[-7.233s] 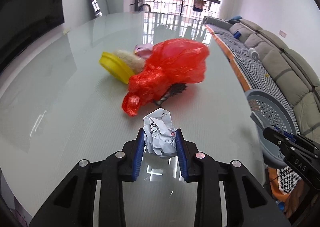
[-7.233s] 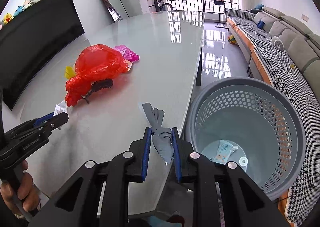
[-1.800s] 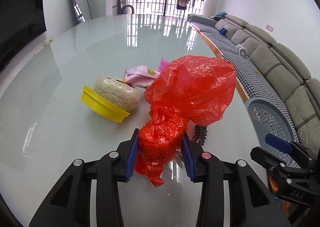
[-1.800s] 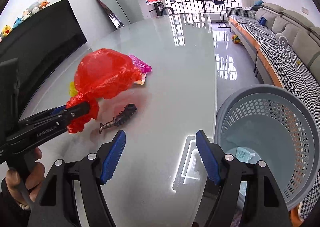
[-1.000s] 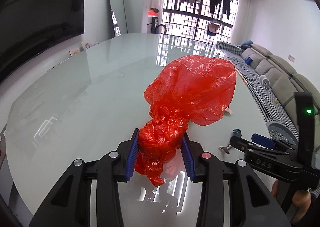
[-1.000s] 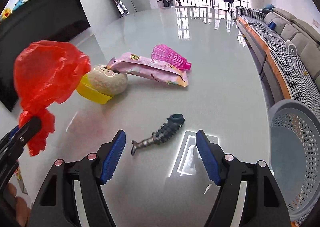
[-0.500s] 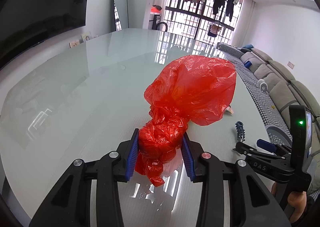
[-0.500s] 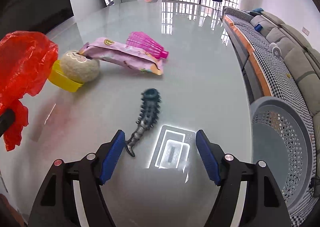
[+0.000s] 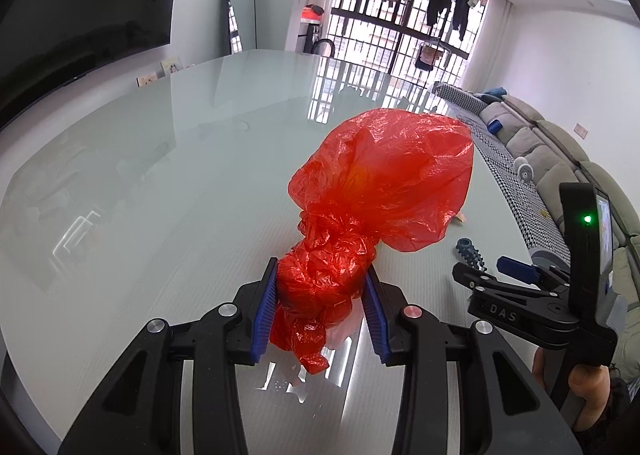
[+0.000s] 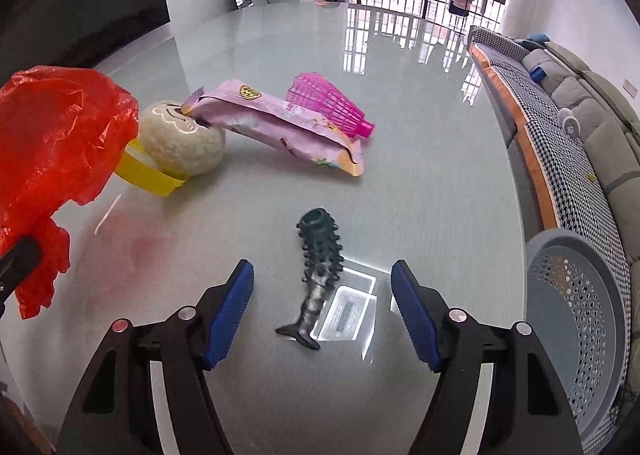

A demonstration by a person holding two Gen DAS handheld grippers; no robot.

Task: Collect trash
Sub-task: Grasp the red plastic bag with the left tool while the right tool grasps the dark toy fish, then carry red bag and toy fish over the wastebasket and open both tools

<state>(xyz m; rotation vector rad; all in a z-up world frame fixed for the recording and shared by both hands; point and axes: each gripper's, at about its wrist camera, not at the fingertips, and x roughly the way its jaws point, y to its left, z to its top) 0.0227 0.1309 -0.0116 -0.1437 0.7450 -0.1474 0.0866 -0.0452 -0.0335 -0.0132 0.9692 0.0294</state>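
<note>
My left gripper (image 9: 320,305) is shut on the knotted neck of a red plastic bag (image 9: 384,179), held above the glass table (image 9: 160,175). The same red bag (image 10: 56,135) fills the left edge of the right wrist view. My right gripper (image 10: 322,307) hovers low over the table with its jaws closing. A dark spiky toy (image 10: 320,275) lies between the blue pads without touching either one. That spiky toy (image 9: 470,253) also shows just beyond the right gripper (image 9: 492,275) in the left wrist view.
A pink snack packet (image 10: 280,123), a pink mesh cone (image 10: 332,105), a fuzzy cream ball (image 10: 182,139) and a yellow lid (image 10: 148,171) lie further back. A grey perforated basket (image 10: 576,319) stands off the table's right edge, with a sofa (image 10: 592,115) behind it.
The right gripper has dropped closer to the table, so the spiky toy now lies between its pads, which have narrowed slightly. The left gripper still holds the red bag aloft.
</note>
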